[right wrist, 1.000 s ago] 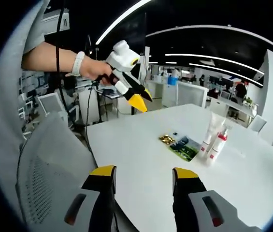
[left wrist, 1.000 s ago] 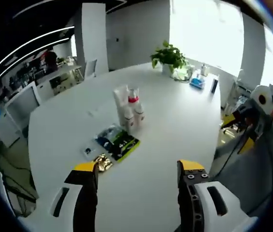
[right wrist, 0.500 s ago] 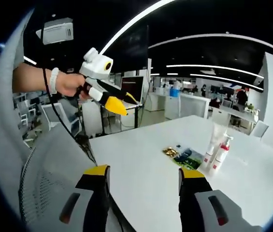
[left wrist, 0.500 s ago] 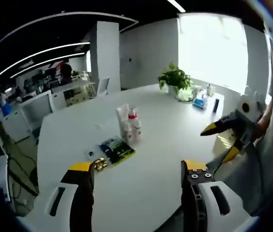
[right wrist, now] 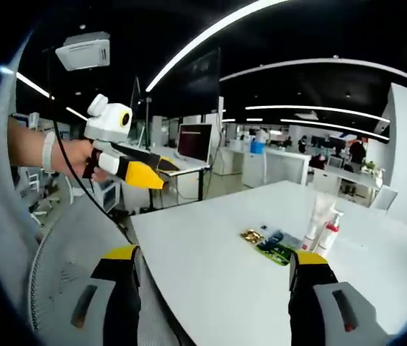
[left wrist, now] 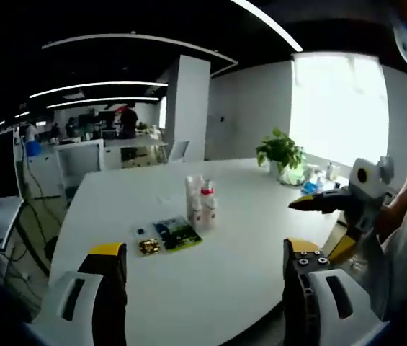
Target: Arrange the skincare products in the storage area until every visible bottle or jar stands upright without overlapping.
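A smooth, matt white top is seen on the table (left wrist: pixel 246 267). The bottles (left wrist: pixel 200 202) look like white plastic, one with a red collar. The packets (left wrist: pixel 176 234) beside them appear glossy, and the gold sachet (left wrist: pixel 148 246) looks like shiny foil. Matt black and yellow plastic is seen on both grippers' jaws. The chair (right wrist: pixel 59 267) back looks like grey mesh cloth.

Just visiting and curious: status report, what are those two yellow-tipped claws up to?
Left gripper and right gripper open, empty, held off the white table. White skincare bottles upright mid-table, untouched. Flat packets beside them; path clear.
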